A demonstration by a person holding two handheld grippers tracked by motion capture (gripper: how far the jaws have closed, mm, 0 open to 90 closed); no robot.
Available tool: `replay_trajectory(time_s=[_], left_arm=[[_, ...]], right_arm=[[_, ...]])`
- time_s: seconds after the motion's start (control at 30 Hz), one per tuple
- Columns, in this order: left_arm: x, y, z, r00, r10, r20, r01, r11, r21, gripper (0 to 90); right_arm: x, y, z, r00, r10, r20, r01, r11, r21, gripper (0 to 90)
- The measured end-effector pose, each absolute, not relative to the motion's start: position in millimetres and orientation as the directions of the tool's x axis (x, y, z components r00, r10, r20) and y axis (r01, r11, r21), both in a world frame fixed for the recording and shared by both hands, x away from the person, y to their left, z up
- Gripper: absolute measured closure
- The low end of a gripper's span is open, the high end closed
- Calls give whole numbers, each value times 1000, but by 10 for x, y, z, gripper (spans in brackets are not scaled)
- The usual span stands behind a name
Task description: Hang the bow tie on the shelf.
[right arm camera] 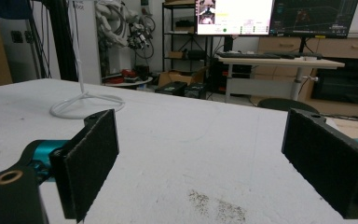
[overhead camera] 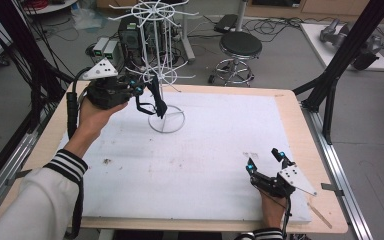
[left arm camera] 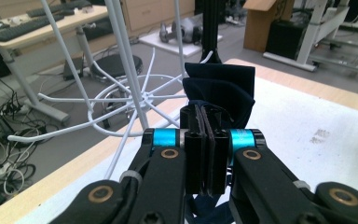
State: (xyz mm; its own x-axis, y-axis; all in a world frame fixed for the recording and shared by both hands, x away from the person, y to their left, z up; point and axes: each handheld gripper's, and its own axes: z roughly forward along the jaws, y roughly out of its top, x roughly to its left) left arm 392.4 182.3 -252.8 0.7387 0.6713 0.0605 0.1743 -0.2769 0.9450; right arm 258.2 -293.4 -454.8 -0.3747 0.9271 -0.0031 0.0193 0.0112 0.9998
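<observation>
A white wire display rack (overhead camera: 159, 30) stands on its ring base (overhead camera: 166, 120) at the back of the table. My left gripper (overhead camera: 139, 90) is raised beside the rack's lower arms, shut on a dark navy cloth piece (overhead camera: 156, 100) that hangs down toward the base. In the left gripper view the jaws (left arm camera: 206, 121) pinch the folded cloth (left arm camera: 223, 93), with the rack's spokes (left arm camera: 135, 100) just to the left. My right gripper (overhead camera: 264, 159) rests low at the table's front right, open, with nothing between its pads (right arm camera: 93, 158). The rack base (right arm camera: 86, 105) lies far ahead of it.
A white mat (overhead camera: 205, 150) covers the wooden table (overhead camera: 300, 125). A black stool (overhead camera: 240, 47) stands behind the table. Black frame posts (overhead camera: 340, 65) rise at the right, and cables and boxes lie on the floor at the back left.
</observation>
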Motion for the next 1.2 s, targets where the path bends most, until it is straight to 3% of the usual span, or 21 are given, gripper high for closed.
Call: replay_trajectory(time_s=[0.57, 0.7, 0.97, 1.2], left_arm=[[4124, 1795, -2508, 735, 676, 45, 240, -321, 916, 857], [4156, 1793, -2483, 700, 713, 44, 274, -325, 905, 563], [4111, 1791, -2454, 702, 710, 48, 226, -287, 931, 263], [3790, 1944, -2604, 697, 716, 33, 90, -133, 987, 169]], right_arm=[[2581, -2935, -4548, -375, 927, -2, 19, 10, 1000, 100], [2581, -2934, -4548, -375, 927, -4, 19, 12, 1000, 100], [2582, -2935, -4547, -375, 927, -5, 18, 13, 1000, 100], [2577, -2927, -4547, -378, 926, -6, 19, 14, 1000, 100]])
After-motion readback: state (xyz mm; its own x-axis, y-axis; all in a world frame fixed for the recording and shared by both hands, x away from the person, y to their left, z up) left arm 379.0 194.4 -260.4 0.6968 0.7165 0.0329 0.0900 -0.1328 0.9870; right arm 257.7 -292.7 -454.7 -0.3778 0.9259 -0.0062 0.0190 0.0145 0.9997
